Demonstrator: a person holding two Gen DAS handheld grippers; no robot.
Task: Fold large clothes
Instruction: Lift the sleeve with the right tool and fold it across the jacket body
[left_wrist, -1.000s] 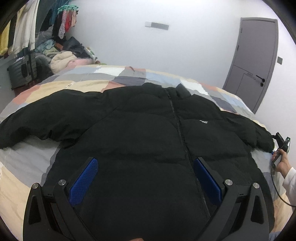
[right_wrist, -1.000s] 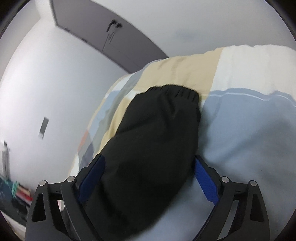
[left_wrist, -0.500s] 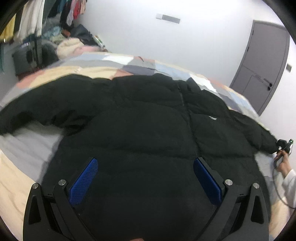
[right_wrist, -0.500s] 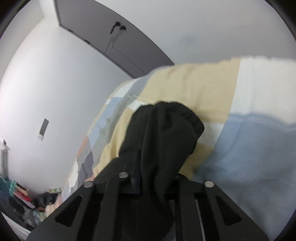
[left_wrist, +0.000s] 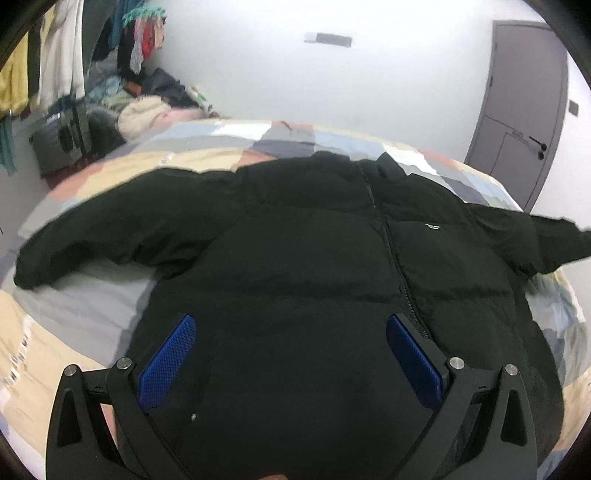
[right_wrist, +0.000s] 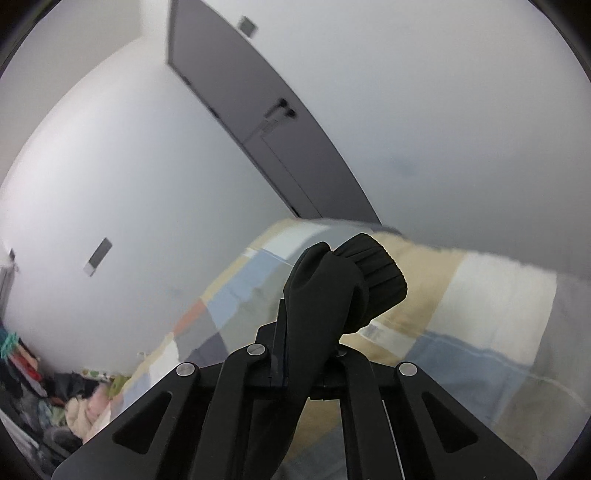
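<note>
we're pinching the right sleeve cuff (right_wrist: 373, 280) w/ the right gripper (right_wrist: 306, 365), jaws clamped on it, lifting it off the bed (left_wrist: 92, 306). black puffer jacket (left_wrist: 332, 295) is lying flat, zip up. left gripper (left_wrist: 290, 354) is hovering wide open over the hem, prob best carrying the sleeve across the chest w/o dragging the body

Black puffer jacket (left_wrist: 314, 266) spread front-up

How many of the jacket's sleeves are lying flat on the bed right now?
1. The left sleeve lies spread on the bed; the other sleeve's cuff is lifted, clamped in the right gripper.
</note>
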